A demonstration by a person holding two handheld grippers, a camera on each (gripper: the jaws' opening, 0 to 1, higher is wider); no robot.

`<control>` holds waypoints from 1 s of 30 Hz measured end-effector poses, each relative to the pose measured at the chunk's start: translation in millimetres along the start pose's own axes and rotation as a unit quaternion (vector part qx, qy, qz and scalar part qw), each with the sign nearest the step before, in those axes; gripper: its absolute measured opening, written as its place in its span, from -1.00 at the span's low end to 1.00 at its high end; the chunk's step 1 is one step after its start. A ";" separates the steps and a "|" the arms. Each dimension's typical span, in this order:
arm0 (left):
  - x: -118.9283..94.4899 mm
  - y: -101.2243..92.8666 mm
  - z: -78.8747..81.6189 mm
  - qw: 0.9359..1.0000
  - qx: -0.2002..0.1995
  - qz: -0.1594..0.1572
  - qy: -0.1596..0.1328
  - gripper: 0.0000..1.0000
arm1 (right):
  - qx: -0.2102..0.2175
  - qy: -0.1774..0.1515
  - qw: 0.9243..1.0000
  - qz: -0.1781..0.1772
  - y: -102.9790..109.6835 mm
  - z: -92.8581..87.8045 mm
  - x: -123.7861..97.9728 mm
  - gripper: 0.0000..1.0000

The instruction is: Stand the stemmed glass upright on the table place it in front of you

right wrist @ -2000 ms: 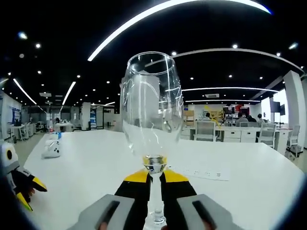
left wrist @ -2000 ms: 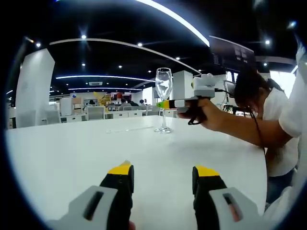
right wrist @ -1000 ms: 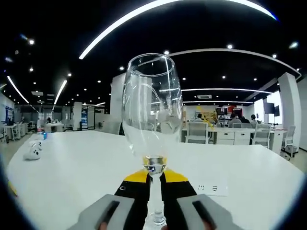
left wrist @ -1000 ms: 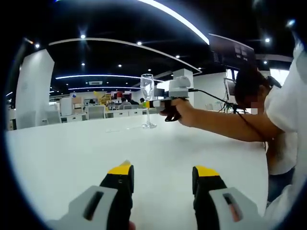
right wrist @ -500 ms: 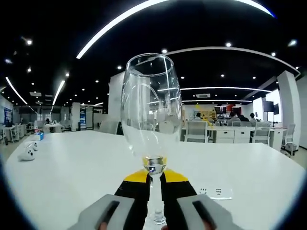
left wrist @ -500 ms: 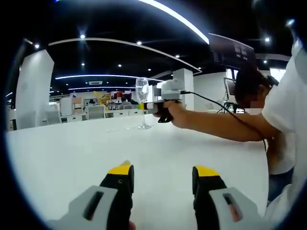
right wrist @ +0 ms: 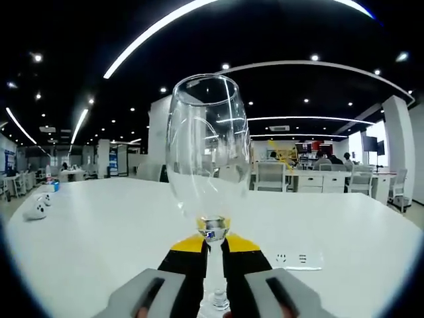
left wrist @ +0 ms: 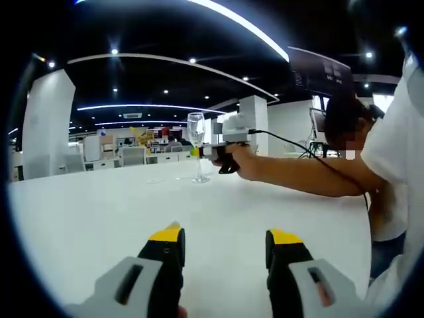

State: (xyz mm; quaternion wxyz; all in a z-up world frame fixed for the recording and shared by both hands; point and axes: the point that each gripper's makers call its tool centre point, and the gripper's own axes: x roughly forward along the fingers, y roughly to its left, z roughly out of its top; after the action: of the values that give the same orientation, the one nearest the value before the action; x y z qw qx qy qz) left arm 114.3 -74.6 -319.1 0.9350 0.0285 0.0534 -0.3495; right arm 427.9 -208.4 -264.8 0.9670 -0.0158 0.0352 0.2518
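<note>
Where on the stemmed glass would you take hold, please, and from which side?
Grip the thin stem of the stemmed glass, just under the bowl, coming in level from the side. The glass stands upright on the white table, and the right gripper already clamps the stem this way; the wide bowl is too broad for it.

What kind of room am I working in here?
Probably an open-plan office: rows of desks and chairs behind the white table, under strip ceiling lights.
</note>
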 end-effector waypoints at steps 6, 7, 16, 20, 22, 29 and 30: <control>-0.9 -3.0 0.9 1.000 0.001 0.000 -0.001 -0.02 | 0.010 0.005 1.000 -0.001 -3.7 -7.0 0.1 -0.74; -0.9 -3.5 0.9 1.000 0.001 0.000 0.000 -0.02 | 0.012 0.006 1.000 -0.001 -4.3 -7.1 0.0 -0.74; -1.5 -3.3 1.4 1.000 0.001 0.001 -0.001 -0.02 | 0.016 0.005 1.000 0.000 -5.0 -7.4 1.5 -0.74; -2.0 -3.3 1.3 1.000 0.002 0.002 0.000 -0.02 | 0.017 0.004 1.000 0.000 -4.1 -7.5 1.3 -0.74; -2.2 -3.2 1.4 1.000 0.002 0.002 0.000 -0.02 | 0.016 0.004 1.000 0.000 -3.8 -7.4 1.3 -0.74; -3.2 -4.2 1.8 1.000 0.004 0.002 0.000 -0.03 | 0.018 0.004 1.000 -0.002 -3.4 -7.2 0.8 -0.73; -3.3 -4.4 2.1 1.000 0.003 0.002 -0.001 -0.03 | 0.019 0.005 1.000 -0.002 -3.5 -7.2 0.3 -0.73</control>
State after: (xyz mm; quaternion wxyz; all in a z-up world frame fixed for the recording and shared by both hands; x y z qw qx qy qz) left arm 109.1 -75.9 -316.6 0.9355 0.0313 0.0516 -0.3480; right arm 429.4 -211.6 -272.0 0.9675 0.0012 0.0443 0.2490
